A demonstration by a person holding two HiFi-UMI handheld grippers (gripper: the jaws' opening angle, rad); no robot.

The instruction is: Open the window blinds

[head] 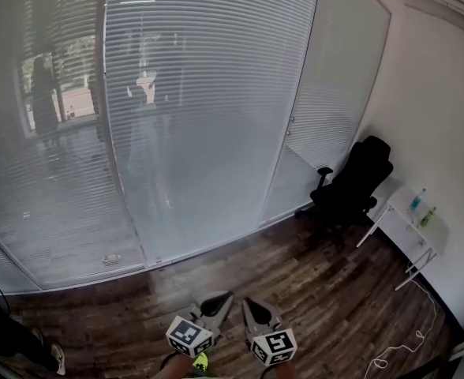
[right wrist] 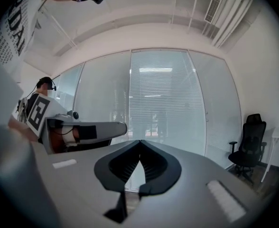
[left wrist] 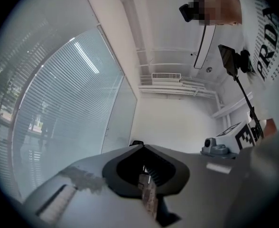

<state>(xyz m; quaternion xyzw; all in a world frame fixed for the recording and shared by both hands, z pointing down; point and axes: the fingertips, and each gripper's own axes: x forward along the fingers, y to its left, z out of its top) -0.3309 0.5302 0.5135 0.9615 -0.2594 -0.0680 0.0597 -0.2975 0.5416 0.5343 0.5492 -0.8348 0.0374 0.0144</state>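
White slatted blinds (head: 208, 93) hang behind the glass wall ahead, slats closed; they also show in the left gripper view as blinds (left wrist: 68, 108) and in the right gripper view as blinds (right wrist: 163, 99). Both grippers sit low in the head view, side by side, well short of the glass. My left gripper (head: 220, 298) is shut with nothing held, its jaws meeting at the tip (left wrist: 143, 147). My right gripper (head: 252, 305) is shut and empty too (right wrist: 139, 141). Each gripper sees the other: the left gripper (right wrist: 82, 131), the right gripper (left wrist: 220, 148).
A black office chair (head: 354, 184) stands at the right by a narrow glass panel with a handle (head: 290, 121). A small white table (head: 398, 231) with bottles stands against the right wall, with a white cable (head: 406, 346) on the wooden floor. Another person (head: 3, 334) stands at the far left.
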